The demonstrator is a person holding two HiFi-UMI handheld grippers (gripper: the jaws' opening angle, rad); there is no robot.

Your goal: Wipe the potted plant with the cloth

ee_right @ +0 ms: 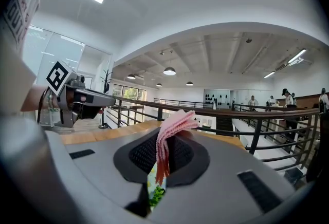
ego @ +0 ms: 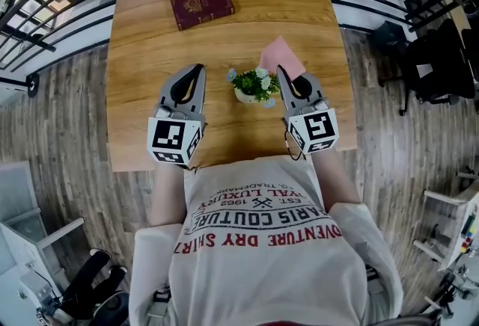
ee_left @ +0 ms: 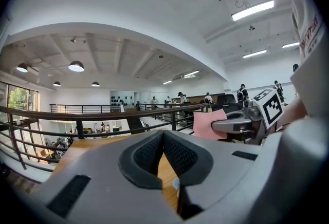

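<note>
well, the potted plant (ego: 254, 85) stood on the wooden table (ego: 150, 40) between the two grippers, nearer the right one. its green leaves and small pale flowers sat just beside the inner side of the right gripper (ego: 283, 75), and its white pot was near the table's front edge. the left gripper (ego: 197, 72) lay well apart from the plant on the other side, pointing away from the person over the table. in the right gripper view the plant's leaves (ee_right: 156, 194) showed through the gap low behind the jaws, so the plant was below and slightly to the side of them, not between them. the right gripper's (ee_right: 163, 142) jaws were closed on the pink cloth (ee_right: 174, 124). the cloth was pinched into folds between the dark pads, and its loose part fanned up and out past the tips. from the head view that cloth (ego: 281, 57) spread as a pink flap beyond the right gripper's tip, hanging over the table behind the plant. in the left gripper view the left gripper's (ee_left: 163, 138) jaws were pressed fully together with nothing between them. a dark red booklet (ego: 201, 5) lay farther back on the table, well apart from both grippers and the plant.
</note>
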